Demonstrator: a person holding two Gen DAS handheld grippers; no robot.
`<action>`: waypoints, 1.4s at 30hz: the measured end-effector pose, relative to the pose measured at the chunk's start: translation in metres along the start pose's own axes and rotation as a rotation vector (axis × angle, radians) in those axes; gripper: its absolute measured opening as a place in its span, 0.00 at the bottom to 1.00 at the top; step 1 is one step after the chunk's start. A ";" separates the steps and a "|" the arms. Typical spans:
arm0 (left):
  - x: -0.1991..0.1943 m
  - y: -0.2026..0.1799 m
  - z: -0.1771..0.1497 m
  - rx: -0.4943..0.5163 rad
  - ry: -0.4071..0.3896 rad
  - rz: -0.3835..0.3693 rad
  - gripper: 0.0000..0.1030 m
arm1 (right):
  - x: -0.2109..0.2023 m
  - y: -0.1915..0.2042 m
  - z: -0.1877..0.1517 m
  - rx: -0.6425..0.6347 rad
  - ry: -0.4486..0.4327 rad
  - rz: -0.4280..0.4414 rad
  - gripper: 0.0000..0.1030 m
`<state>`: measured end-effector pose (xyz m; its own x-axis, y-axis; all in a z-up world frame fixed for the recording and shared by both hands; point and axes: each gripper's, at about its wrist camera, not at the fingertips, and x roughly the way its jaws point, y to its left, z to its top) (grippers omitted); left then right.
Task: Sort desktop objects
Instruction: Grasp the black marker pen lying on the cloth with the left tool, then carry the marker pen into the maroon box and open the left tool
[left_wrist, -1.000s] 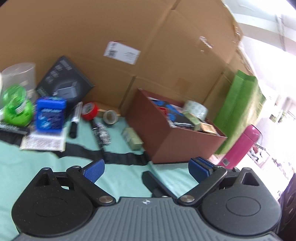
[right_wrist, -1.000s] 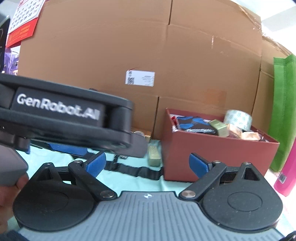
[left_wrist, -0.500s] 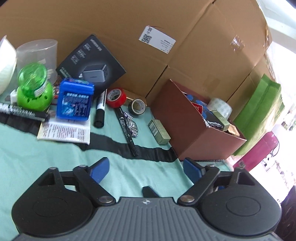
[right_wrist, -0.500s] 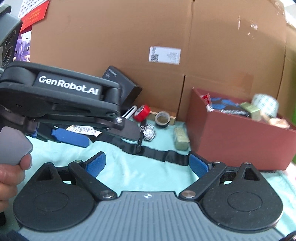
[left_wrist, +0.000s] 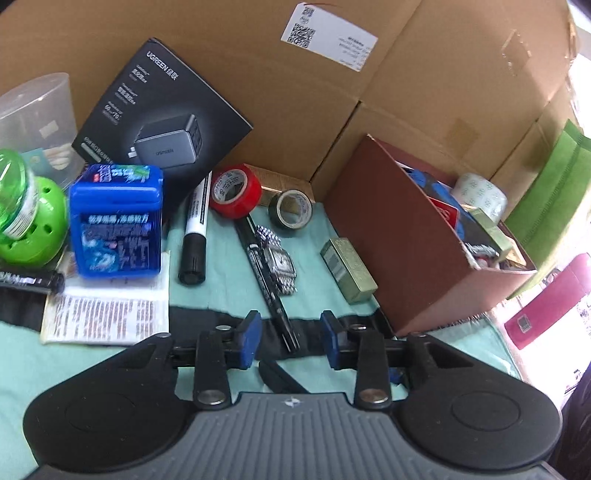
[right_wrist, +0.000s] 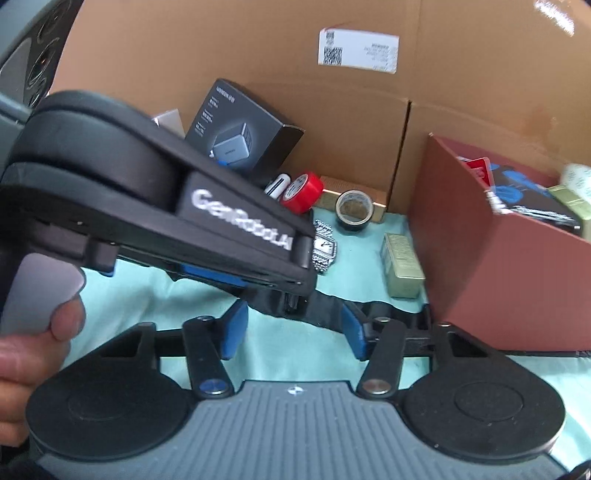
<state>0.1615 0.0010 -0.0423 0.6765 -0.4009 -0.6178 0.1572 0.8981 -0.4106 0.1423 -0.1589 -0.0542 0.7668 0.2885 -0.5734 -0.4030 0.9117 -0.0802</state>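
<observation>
My left gripper (left_wrist: 290, 341) hovers low over the teal cloth, its jaws closing. The tip of a black pen (left_wrist: 264, 266) lies between the blue pads, which stand clear of it. A silver watch (left_wrist: 279, 264) rests against the pen. A green-gold small box (left_wrist: 349, 269) lies beside the brown box (left_wrist: 406, 236), which holds several items. My right gripper (right_wrist: 293, 328) is also closing, over a black strap (right_wrist: 332, 306), with nothing pressed between its pads. The left gripper (right_wrist: 291, 291) crosses just ahead of it, hiding the pen there. The watch (right_wrist: 324, 251) shows past it.
At the back stand a red tape roll (left_wrist: 234, 192), a dark tape roll (left_wrist: 291, 208), a marker (left_wrist: 194, 229), a blue box (left_wrist: 116, 221), a green container (left_wrist: 26, 218), a black charger box (left_wrist: 162, 114) and a leaflet (left_wrist: 107, 314). A cardboard wall (left_wrist: 295, 92) closes the back. A pink bottle (left_wrist: 546, 299) stands right.
Both grippers have moved forward and down toward the objects on the cloth. Both pairs of jaws have narrowed from wide open. The pen tip now lies between the left pads.
</observation>
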 end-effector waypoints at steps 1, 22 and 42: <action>0.004 0.001 0.002 -0.003 0.003 0.001 0.35 | 0.004 0.001 0.001 -0.003 0.005 0.004 0.43; 0.012 -0.002 -0.008 0.018 0.044 0.046 0.20 | -0.019 0.008 -0.016 0.012 0.004 0.067 0.06; 0.003 -0.008 -0.019 0.079 0.015 0.079 0.14 | -0.042 0.036 -0.032 -0.126 -0.004 -0.033 0.07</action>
<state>0.1490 -0.0113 -0.0535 0.6783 -0.3305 -0.6563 0.1603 0.9382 -0.3068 0.0794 -0.1471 -0.0597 0.7826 0.2610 -0.5652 -0.4372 0.8768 -0.2005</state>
